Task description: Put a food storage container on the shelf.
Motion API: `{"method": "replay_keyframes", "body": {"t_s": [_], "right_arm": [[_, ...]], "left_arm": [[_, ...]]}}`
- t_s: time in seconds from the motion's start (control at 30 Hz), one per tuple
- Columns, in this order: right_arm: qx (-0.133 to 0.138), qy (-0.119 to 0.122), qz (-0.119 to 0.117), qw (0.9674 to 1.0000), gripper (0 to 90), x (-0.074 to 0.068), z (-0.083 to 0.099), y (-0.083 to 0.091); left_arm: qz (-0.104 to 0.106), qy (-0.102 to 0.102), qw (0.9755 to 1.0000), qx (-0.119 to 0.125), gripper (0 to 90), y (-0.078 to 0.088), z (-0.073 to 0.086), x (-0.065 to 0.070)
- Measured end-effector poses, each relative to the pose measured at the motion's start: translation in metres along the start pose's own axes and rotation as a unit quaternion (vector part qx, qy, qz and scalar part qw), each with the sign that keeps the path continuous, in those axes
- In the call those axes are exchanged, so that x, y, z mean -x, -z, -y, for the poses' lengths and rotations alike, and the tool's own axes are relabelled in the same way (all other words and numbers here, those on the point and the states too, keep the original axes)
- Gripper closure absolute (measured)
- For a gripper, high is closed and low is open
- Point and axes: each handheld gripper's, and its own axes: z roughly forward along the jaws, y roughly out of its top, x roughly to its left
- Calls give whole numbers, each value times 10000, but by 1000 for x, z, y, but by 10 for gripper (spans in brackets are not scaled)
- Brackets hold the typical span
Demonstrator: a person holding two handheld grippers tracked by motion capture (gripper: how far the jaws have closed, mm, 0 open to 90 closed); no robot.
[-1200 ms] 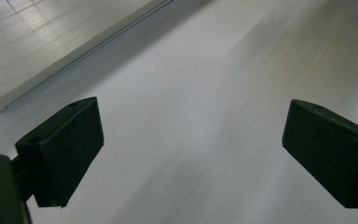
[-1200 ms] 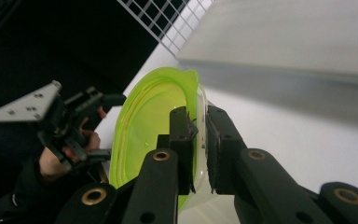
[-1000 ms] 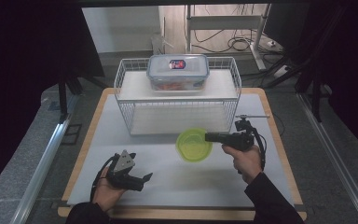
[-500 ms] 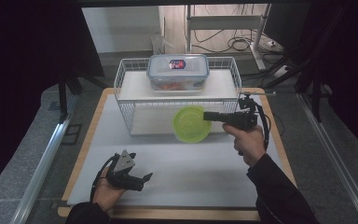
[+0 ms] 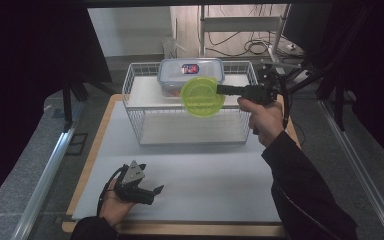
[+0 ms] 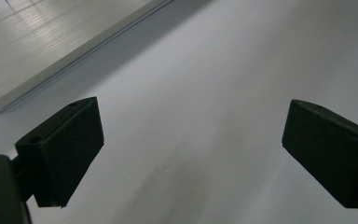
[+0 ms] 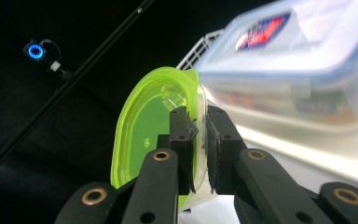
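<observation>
The right gripper [image 5: 221, 90] is closed on the rim of the green lid [image 5: 202, 97], which it holds up on its edge in front of the wire basket [image 5: 135, 107]. In the right gripper view the two black jaws pinch the lid's [image 7: 144, 135] thin rim between them, and the lid stands nearly vertical. The left gripper [image 5: 150, 192] rests low over the white table mat [image 5: 210, 185], near the front left corner, with its jaws wide apart and nothing between them.

From the biggest thing to the smallest: the white mat covers the wooden board; the wire basket stands at its far side; on the shelf of the basket sits a clear food box [image 5: 172, 80] with a blue-edged cover; the green lid hangs just in front of this box.
</observation>
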Motion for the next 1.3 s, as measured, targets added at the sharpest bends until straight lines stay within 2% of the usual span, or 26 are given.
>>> {"method": "replay_keyframes", "body": {"t_s": [0.33, 0.5, 0.63, 0.9, 1.03, 1.13, 1.3], "right_arm": [[245, -154, 215, 9993, 817, -4, -44, -17], [358, -186, 465, 9981, 817, -4, -64, -28], [437, -340, 634, 9964, 817, 2, -77, -39], [390, -697, 890, 9928, 815, 19, -87, -62], [477, -949, 860, 9906, 805, 27, -89, -67], [506, -966, 892, 9900, 794, 29, -90, -69], [584, -819, 1163, 9881, 746, 29, -91, -73]], "left_arm": [[32, 32, 10000, 42, 54, 0, 0, 0], [42, 19, 10000, 52, 54, 1, 0, -1], [67, -12, 10000, 30, 54, 1, 0, 0], [112, -7, 9999, 47, 54, 0, 0, 0], [132, -34, 9999, 30, 54, 0, 0, 0], [147, -42, 9999, 22, 54, 0, 0, 0], [147, -55, 9999, 17, 54, -1, 0, 1]]}}
